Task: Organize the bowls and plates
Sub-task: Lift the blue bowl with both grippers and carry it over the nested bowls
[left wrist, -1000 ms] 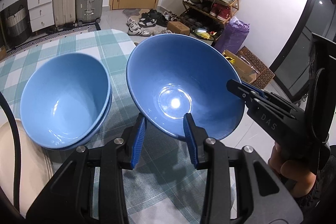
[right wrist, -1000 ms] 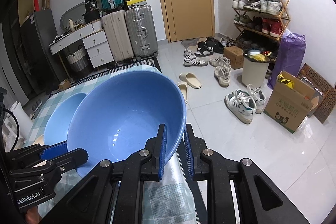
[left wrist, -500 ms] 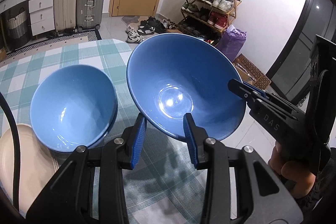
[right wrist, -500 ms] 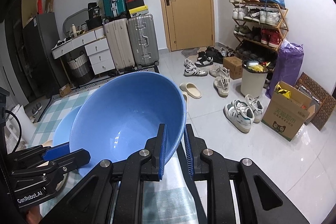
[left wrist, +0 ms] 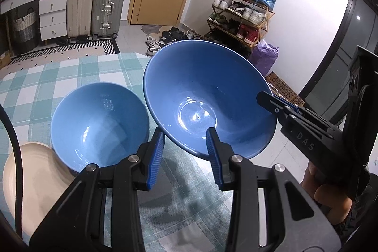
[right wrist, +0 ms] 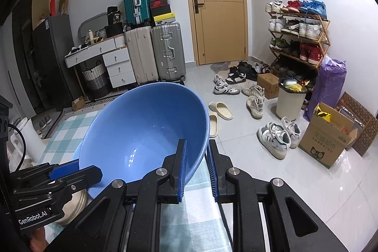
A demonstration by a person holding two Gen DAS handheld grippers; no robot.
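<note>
Held bowl: we see a large blue bowl (left wrist: 208,98) lifted clear of the checked tablecloth (left wrist: 70,77), tilted so its inside faces the left wrist camera.
Right gripper: we note the right gripper (right wrist: 196,167) clamped on the bowl's rim, one blue pad inside the wall and one outside; in the left wrist view it comes in from the right edge and meets the rim there (left wrist: 271,100).
Left gripper: the left gripper (left wrist: 184,152) stands narrow, with a gap between its pads. The bowl's near lower rim sits in that gap. We cannot tell whether the pads press on it; the right pad looks to lie against the wall, the left one seems apart from it.
Second bowl: a smaller blue bowl (left wrist: 99,124) rests on the table just left of the held one, apart from it; a second rim line below it may be another bowl nested under, though the view is too poor for us to say.
Plate: a cream plate (left wrist: 30,181) lies at the table's near left, its edge tucked under the smaller bowl.
Person: we see part of a hand (left wrist: 328,193) beneath the right gripper's body.
Background: suitcases (right wrist: 156,53), a wooden door (right wrist: 217,4) and a shoe rack (right wrist: 297,34) stand beyond the table.
</note>
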